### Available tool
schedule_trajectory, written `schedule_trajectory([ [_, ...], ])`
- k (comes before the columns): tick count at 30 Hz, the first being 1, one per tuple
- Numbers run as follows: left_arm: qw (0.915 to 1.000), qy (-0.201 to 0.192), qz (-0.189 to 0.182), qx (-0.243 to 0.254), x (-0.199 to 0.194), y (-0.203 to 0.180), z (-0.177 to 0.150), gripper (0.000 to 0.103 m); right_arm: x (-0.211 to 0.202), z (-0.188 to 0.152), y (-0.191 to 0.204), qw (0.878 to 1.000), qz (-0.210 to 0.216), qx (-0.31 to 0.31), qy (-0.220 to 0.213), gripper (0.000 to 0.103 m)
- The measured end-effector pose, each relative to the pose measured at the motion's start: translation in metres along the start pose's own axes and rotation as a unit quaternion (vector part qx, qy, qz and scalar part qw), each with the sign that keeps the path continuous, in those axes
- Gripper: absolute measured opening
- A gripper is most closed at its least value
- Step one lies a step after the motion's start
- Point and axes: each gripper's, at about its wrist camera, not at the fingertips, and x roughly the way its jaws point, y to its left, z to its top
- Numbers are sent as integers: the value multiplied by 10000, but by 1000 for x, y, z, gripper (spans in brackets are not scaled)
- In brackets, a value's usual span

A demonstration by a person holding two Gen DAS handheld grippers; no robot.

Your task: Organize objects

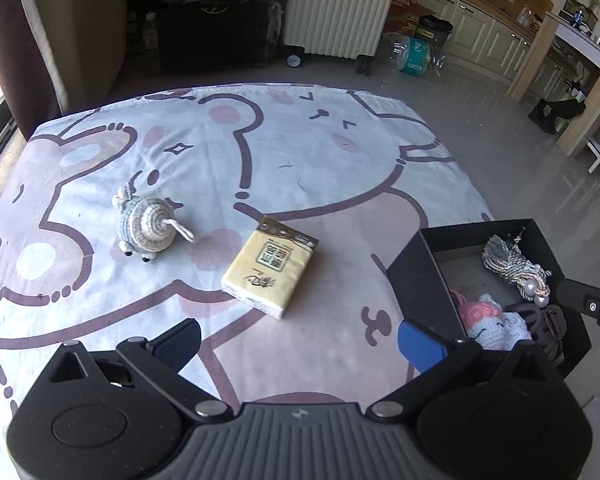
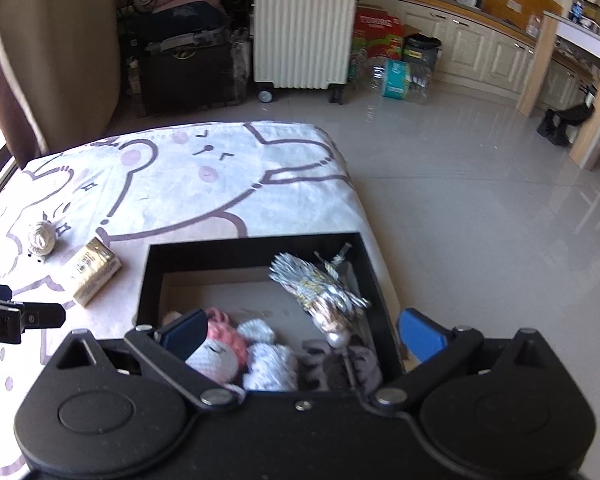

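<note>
A yellow tissue pack (image 1: pixel 269 267) lies mid-table on the cartoon-print cloth (image 1: pixel 300 152), with a grey crocheted snail toy (image 1: pixel 146 222) to its left. My left gripper (image 1: pixel 300 344) hovers open just short of the pack, holding nothing. At the table's right edge stands a black open box (image 2: pixel 256 249) holding a silver tassel ornament (image 2: pixel 320 288), a pink-and-white knitted doll (image 2: pixel 224 354) and a dark hair claw (image 2: pixel 340 364). My right gripper (image 2: pixel 302 334) hangs open over the box's near side, empty. The pack (image 2: pixel 94 274) and snail (image 2: pixel 42 238) also show left of the box.
The cloth-covered table ends at the right beside tiled floor (image 2: pixel 480 200). Beyond the far edge stand a cream suitcase (image 2: pixel 302 32), dark luggage (image 2: pixel 188 72) and water bottle packs (image 2: pixel 400 76). The left gripper's body (image 2: pixel 12 320) pokes in at the right wrist view's left edge.
</note>
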Motion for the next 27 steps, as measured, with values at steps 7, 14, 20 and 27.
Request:
schedule_trajectory([
  [7, 9992, -121, 182, -325, -2, 36, 9, 103, 7, 27, 37, 9988, 295, -349, -190, 103],
  [14, 9976, -251, 390, -519, -8, 71, 13, 103, 16, 42, 77, 9961, 628, -526, -341, 103],
  [20, 9962, -315, 498, -646, -13, 96, 13, 103, 24, 50, 107, 9932, 880, -621, -444, 103],
  [27, 9943, -507, 640, -689, -19, 117, 18, 103, 35, 51, 128, 9905, 1027, -792, -458, 103],
])
